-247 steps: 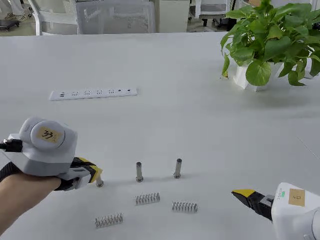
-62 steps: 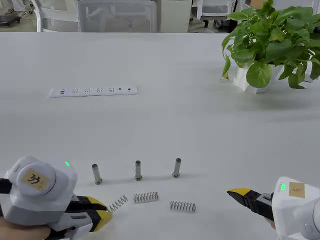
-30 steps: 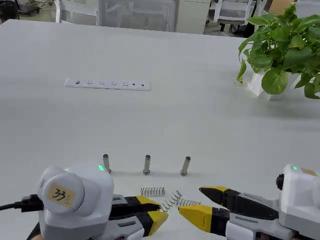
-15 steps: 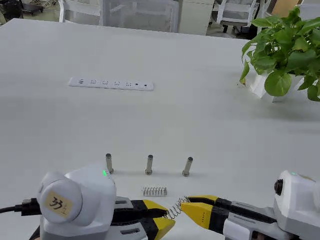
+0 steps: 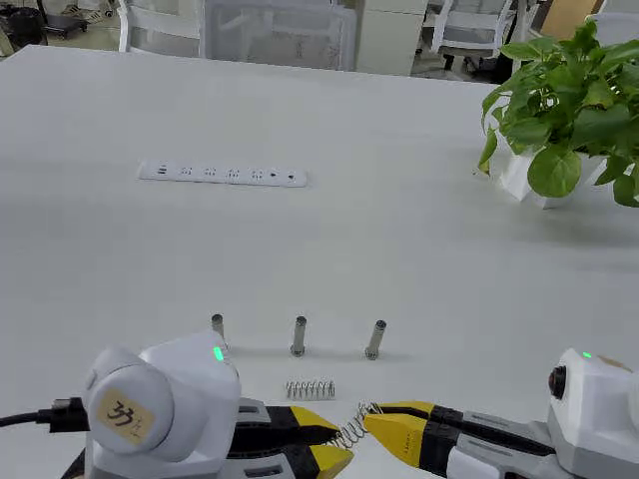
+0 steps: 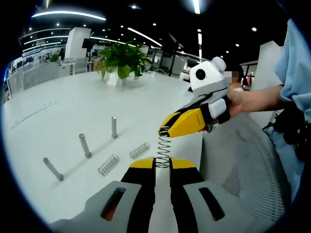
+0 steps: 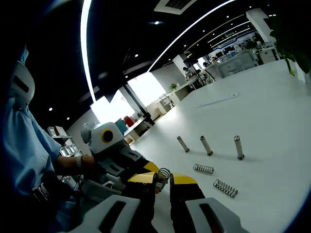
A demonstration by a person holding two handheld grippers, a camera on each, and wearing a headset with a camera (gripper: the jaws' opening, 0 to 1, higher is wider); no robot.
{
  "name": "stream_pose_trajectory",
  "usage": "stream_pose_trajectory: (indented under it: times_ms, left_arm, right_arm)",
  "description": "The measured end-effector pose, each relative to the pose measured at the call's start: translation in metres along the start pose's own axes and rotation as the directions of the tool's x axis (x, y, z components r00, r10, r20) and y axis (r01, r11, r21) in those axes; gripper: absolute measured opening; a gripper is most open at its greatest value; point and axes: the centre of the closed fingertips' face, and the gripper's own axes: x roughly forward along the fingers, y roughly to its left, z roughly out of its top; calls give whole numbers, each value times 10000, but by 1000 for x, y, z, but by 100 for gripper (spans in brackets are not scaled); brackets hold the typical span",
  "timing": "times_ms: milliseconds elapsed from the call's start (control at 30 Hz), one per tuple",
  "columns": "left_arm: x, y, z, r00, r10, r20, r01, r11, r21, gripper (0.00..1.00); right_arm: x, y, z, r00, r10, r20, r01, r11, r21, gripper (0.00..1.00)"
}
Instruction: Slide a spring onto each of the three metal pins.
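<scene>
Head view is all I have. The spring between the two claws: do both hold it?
Observer: Yes. In the left gripper view, one end of the spring sits between the jaws of the left claw, the other at the tip of the right claw.
Operator: I count only one loose spring.
Observer: A second spring lies flat on the table beyond it.
Operator: Is the left pin bare?
Observer: Yes, down to its base.

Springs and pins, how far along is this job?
Done: nothing yet, the three metal pins stand bare. In hand: one spring, gripped at its ends by the left gripper and the right gripper. Left: seat it, then the two loose springs lying on the table.
</scene>
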Motion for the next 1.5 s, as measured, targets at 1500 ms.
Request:
stream_pose_trajectory:
  times_ms: [1500]
  left_arm:
    - [5, -9, -3, 9996, -207, -193, 210, 9996, 183, 6]
  right_arm:
    - [5, 17, -3, 9917, -167, -1274, -148, 9701, -2422, 30]
